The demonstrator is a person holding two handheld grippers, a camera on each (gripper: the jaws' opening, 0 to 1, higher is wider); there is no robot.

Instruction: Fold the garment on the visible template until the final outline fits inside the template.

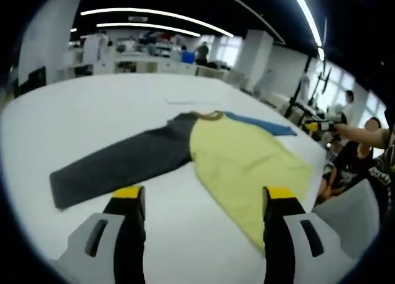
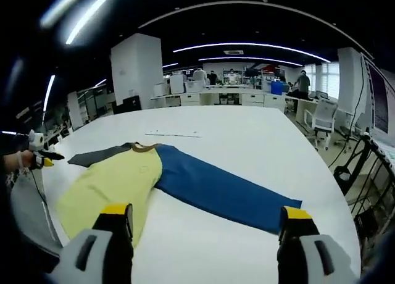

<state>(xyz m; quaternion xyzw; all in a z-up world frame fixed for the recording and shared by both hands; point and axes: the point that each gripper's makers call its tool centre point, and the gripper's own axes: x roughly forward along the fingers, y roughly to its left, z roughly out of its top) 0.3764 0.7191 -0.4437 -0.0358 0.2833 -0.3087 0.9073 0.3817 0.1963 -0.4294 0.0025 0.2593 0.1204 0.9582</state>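
A soft, matte garment (image 1: 234,151) is lying flat on the smooth white tabletop (image 1: 92,117), sleeves spreading toward nine and three o'clock; both grippers' jaws are gaping wide, holding nothing.

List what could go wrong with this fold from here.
1. The yellow body's hem lies close to the table edge; a careless pull might drag it over.
2. The grey sleeve and blue sleeve spread far apart, so folding could leave one sticking out or bunched.
3. Both grippers, left and right, hover open, nothing gripped; a shallow pinch may slip.
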